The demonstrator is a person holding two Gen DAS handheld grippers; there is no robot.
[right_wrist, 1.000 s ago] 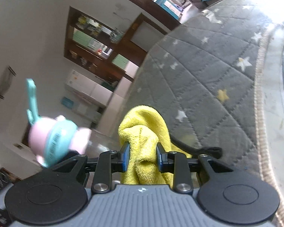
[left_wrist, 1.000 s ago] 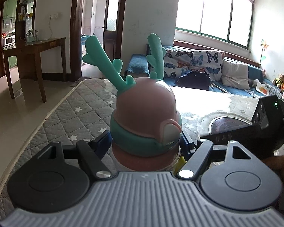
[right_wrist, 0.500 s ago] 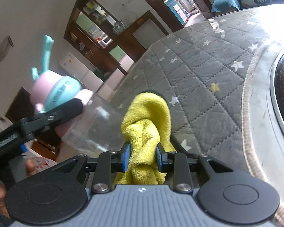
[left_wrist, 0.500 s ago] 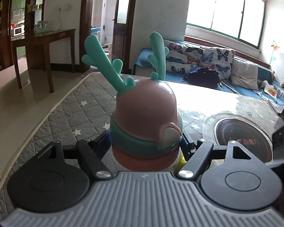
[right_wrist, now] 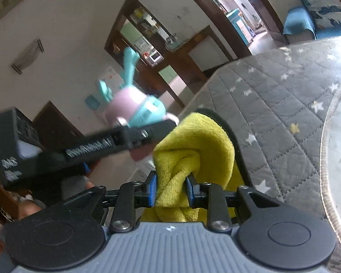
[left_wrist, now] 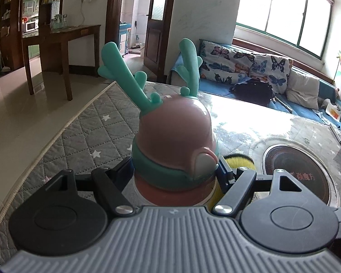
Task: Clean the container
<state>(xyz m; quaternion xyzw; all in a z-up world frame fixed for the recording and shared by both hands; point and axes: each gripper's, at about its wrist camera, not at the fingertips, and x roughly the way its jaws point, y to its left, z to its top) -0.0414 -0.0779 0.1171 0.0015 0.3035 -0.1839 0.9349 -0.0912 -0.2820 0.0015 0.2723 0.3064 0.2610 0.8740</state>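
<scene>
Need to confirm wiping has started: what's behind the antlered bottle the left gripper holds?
Behind the bottle, past the left gripper, a bit of yellow cloth pokes out at its right side. The bottle covers the rest, so contact cannot be told.

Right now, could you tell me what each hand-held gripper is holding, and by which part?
Left hand-held gripper: the antlered bottle, clamped just below its cap. Right hand-held gripper: the yellow cloth, pinched at a bunched fold.

Lid [left_wrist: 175,141]: smooth matt plastic, antlers [left_wrist: 125,79] rubbery-looking. Cloth [right_wrist: 193,150]: fuzzy yellow terry. Mat [left_wrist: 97,122]: quilted grey fabric. Hob [left_wrist: 300,177] at 3 o'clock: glossy glass. Left gripper [left_wrist: 174,177]: matt black plastic, ribbed grey housing.
</scene>
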